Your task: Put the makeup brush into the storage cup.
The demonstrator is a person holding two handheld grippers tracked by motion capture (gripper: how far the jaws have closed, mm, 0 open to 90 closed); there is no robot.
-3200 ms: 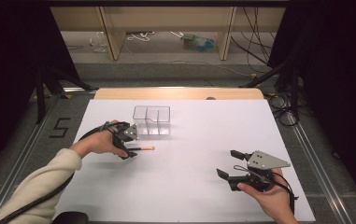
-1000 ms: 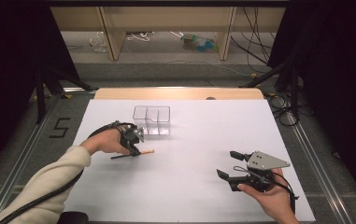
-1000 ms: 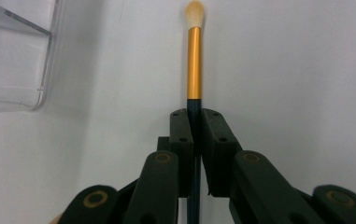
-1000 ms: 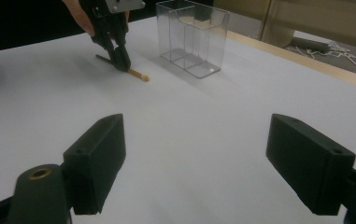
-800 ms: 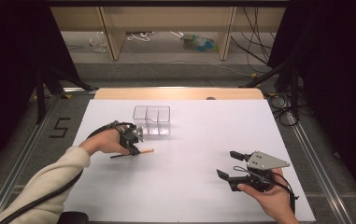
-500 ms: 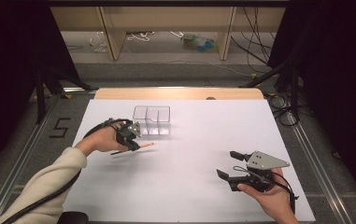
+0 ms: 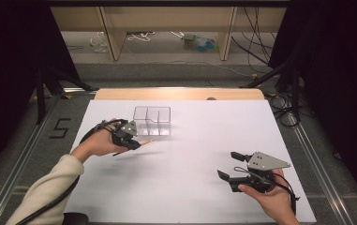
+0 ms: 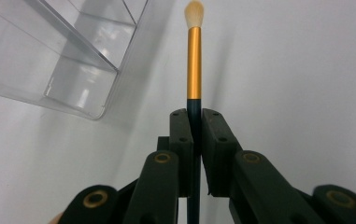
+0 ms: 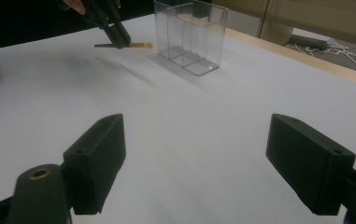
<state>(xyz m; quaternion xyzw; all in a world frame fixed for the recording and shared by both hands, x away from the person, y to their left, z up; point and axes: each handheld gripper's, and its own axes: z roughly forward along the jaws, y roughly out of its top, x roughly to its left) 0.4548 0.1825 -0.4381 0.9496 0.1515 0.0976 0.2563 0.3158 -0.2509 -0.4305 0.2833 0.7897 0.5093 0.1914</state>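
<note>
clear organizer [image 7: 152, 120]: empty | left gripper [image 8: 194, 122] fingers: clamp brush [image 8: 194, 60] | right gripper [image 9: 213, 163] fingers: wide

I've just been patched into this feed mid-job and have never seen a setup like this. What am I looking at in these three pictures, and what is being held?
No robot arm here: a person holds a hand-held claw in each hand over a white table. The high view is a fixed camera looking down from the person's side. In it the left claw is near a clear plastic organizer with compartments, and the right claw is near the front edge.

The other two pictures come from cameras riding on the claws, looking along their black jaws. The left gripper view shows its jaws shut on a small brush: dark handle, gold ferrule, pale bristle tip, with the organizer beside it. The right gripper view shows wide-open jaws with nothing between them, and farther off the organizer and the brush in the other claw.
</note>
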